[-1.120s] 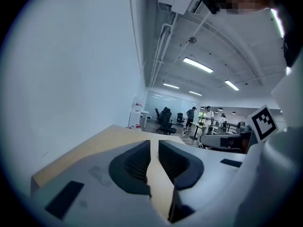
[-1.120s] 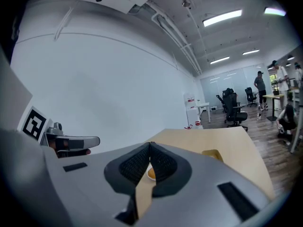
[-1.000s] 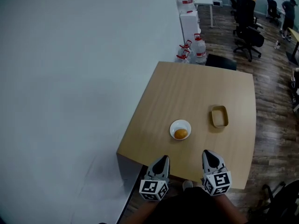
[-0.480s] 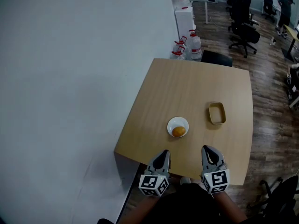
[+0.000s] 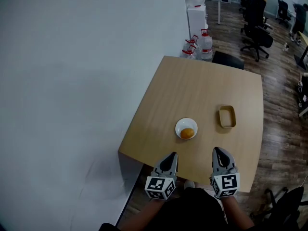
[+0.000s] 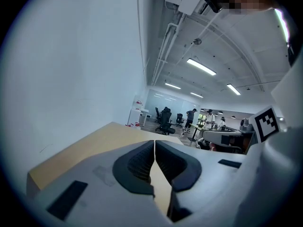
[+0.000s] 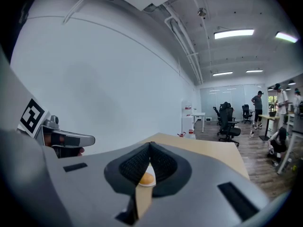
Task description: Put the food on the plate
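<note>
A round orange piece of food (image 5: pixel 187 133) lies on a small white plate (image 5: pixel 182 125) near the front of the wooden table (image 5: pixel 202 88). Both grippers hover at the table's near edge, short of the plate and touching nothing. My left gripper (image 5: pixel 172 156) is shut and empty, its pads meeting (image 6: pixel 155 142). To the right of it, my right gripper (image 5: pixel 217 151) is also shut and empty (image 7: pixel 150 146). Below the right gripper's closed tips, the right gripper view shows the food (image 7: pixel 147 178) and the plate (image 7: pixel 152 184).
A tan rectangular container (image 5: pixel 227 117) sits on the table right of the plate. A white wall runs along the left. Water bottles (image 5: pixel 205 43) stand on the floor past the table's far edge, with office chairs (image 5: pixel 255 13) farther back.
The head view has shifted slightly. Both grippers stay shut at the table's near edge, and the food stays on the plate.
</note>
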### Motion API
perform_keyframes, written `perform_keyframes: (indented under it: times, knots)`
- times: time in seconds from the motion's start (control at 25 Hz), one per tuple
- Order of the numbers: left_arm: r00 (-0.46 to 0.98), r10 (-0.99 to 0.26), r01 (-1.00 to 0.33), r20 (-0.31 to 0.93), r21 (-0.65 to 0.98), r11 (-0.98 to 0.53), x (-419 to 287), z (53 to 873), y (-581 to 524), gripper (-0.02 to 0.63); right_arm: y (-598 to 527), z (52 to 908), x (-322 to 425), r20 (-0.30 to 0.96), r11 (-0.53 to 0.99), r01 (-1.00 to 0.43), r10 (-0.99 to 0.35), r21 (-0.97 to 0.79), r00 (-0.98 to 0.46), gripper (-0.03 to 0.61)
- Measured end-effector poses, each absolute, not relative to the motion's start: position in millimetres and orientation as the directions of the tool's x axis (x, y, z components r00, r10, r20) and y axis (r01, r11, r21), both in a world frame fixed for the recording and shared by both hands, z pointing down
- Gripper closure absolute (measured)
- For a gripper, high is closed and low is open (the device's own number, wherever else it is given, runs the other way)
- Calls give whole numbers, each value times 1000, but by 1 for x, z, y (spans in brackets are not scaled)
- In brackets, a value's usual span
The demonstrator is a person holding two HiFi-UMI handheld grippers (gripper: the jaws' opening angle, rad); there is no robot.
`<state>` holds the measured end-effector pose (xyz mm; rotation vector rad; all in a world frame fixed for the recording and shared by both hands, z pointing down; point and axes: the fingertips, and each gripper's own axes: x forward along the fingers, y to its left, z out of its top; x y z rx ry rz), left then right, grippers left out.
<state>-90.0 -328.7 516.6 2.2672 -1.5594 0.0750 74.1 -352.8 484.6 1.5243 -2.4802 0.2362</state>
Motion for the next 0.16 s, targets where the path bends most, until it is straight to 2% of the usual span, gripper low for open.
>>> perform_keyframes:
  times: [0.16]
  knots:
    - [386, -889, -905, 246, 286, -314, -88, 513, -329, 594, -353, 485, 75, 263, 451, -892, -859, -19, -439, 520]
